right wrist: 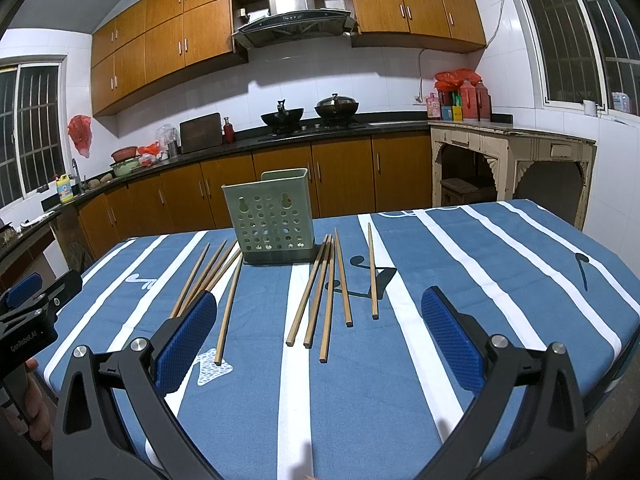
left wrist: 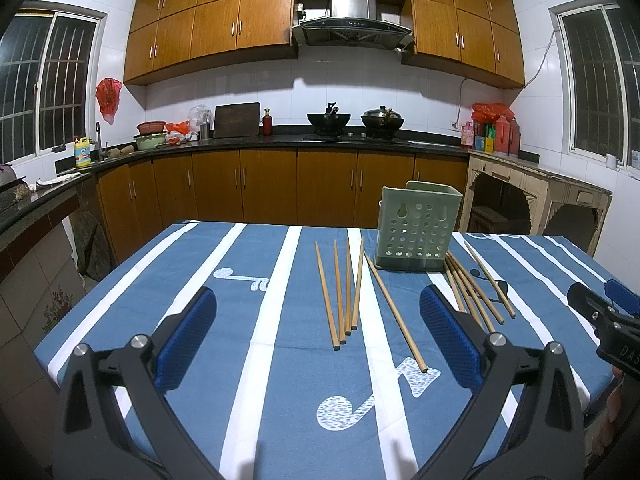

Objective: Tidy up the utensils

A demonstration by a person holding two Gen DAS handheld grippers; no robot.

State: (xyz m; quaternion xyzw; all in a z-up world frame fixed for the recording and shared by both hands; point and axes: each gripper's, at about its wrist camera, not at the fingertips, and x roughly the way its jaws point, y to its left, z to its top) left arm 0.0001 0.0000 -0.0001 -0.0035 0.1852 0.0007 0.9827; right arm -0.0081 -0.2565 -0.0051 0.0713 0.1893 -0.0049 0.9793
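The kitchen table (left wrist: 256, 320) under its blue striped cloth held everything, and nothing was sorted yet. Your left gripper (left wrist: 318, 336) and right gripper (right wrist: 318, 336) both hovered spread wide and empty. The green perforated holder (right wrist: 270, 220) stood upright, apparently without chopsticks inside. One group of chopsticks (left wrist: 344, 292) lay loose to its left, another (right wrist: 320, 300) to its right, so by my reading all the work remained.

The holder (right wrist: 272, 216) walls hide its inside, perhaps empty.
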